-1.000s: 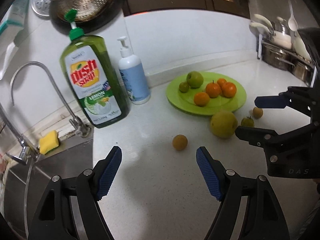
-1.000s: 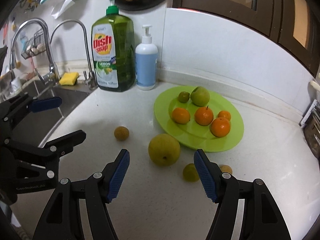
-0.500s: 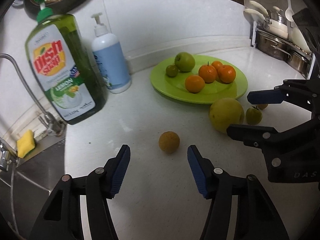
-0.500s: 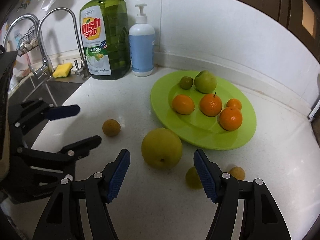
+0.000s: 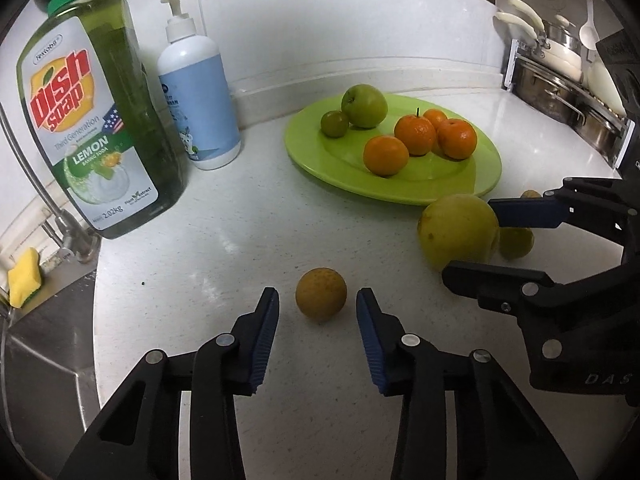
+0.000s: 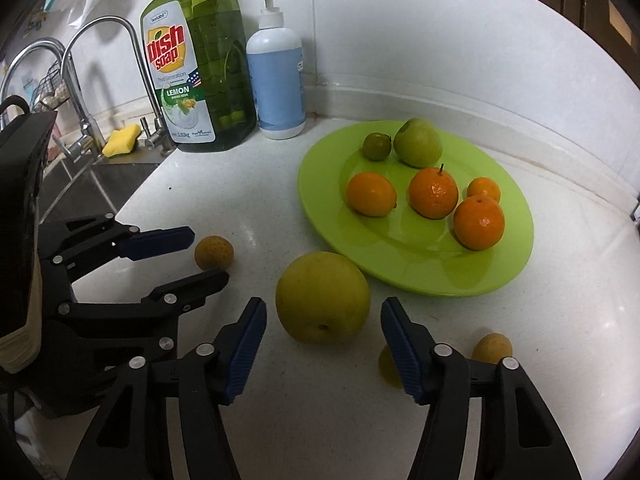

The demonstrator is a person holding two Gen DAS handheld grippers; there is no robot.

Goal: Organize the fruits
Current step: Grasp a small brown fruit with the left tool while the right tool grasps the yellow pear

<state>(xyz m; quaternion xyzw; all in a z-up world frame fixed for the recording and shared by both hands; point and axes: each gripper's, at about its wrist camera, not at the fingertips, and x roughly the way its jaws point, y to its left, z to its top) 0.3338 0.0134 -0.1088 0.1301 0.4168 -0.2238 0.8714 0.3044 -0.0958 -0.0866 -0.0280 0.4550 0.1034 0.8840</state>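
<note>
I have both grippers spread for pickup, left [image 5: 317, 306] around the small fruit [image 5: 321, 294], right [image 6: 322, 318] around the pear [image 6: 322, 297]; next, pinch and lift to the plate [image 6: 516, 256].

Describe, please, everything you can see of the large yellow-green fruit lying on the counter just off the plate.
The large yellow-green fruit is round, smooth and matte, with faint speckles and a small dark dimple low on its near side. It is the biggest fruit in view. It rests on the white counter beside the near rim of the green plate; contact with it cannot be judged. The right tool is open, with one finger on each side, neither touching. A smaller greenish fruit lies just behind it in the left view.
</note>
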